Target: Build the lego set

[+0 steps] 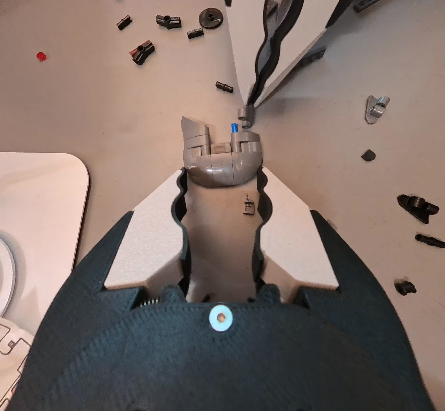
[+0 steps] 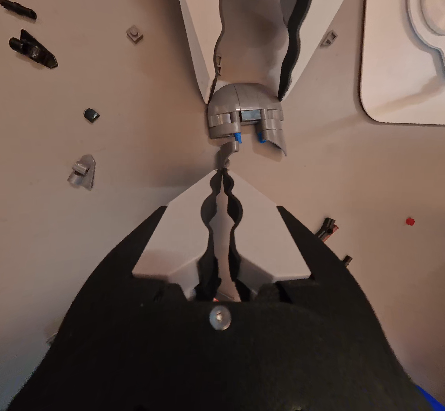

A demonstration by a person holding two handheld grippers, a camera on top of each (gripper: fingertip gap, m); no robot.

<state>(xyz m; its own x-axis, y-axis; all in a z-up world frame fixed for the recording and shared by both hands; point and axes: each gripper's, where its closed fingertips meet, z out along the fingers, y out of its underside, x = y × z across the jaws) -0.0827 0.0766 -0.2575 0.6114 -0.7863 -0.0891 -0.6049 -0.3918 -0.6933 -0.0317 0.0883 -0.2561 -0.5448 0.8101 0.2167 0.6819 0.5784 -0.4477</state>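
Observation:
A grey rounded lego assembly (image 1: 221,156) is held at its domed end between the tips of my left gripper (image 1: 221,173). It also shows in the right wrist view (image 2: 244,115). A blue pin (image 1: 234,127) sticks up from its right post; the right wrist view shows two blue pins (image 2: 238,137). My right gripper (image 2: 222,170) is shut on a small grey connector piece (image 2: 227,152) and holds it right at the left blue pin. In the left wrist view the same piece (image 1: 245,116) hangs from the right gripper's tip (image 1: 250,105) just above the pin.
Loose black pieces (image 1: 168,21), a dark round dish piece (image 1: 211,18) and a red stud (image 1: 41,56) lie on the beige table. A grey clip piece (image 1: 375,111) and black parts (image 1: 417,208) lie to the right. A white tray (image 1: 48,182) sits at the left. The grippers' ends are close to 6 cm from one another.

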